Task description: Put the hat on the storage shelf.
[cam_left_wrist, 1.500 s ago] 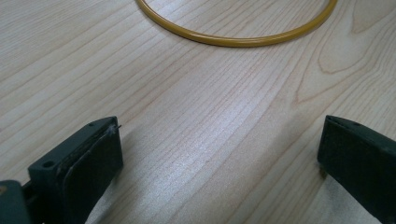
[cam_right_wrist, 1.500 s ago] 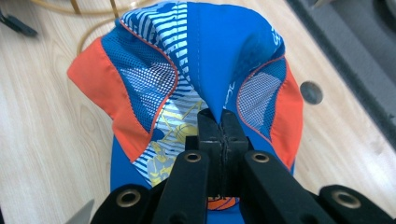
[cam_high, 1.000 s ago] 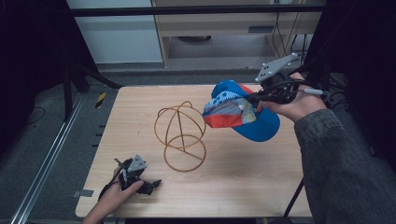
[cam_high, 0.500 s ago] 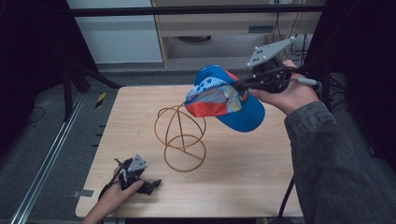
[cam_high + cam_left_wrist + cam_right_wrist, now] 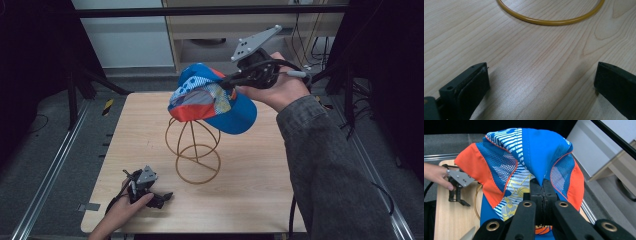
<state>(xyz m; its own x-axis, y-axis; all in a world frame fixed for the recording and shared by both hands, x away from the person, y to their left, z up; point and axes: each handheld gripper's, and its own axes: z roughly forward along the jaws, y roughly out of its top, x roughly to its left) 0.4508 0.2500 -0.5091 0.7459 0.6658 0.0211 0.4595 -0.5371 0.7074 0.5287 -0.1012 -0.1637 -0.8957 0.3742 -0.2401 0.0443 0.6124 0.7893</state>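
Pale wooden tabletop (image 5: 260, 165), grain running lengthwise, set over a grey floor (image 5: 45, 150). Near its middle, a golden wire cap stand (image 5: 196, 155) resting on its round base ring. At the near left corner, the left gripper (image 5: 150, 192) lying on the wood, jaws apart, just short of that ring.

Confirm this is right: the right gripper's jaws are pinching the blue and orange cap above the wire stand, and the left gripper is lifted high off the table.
One detail is wrong. The left gripper rests low on the table, as the high view shows. The right gripper does pinch the cap above the wire stand.
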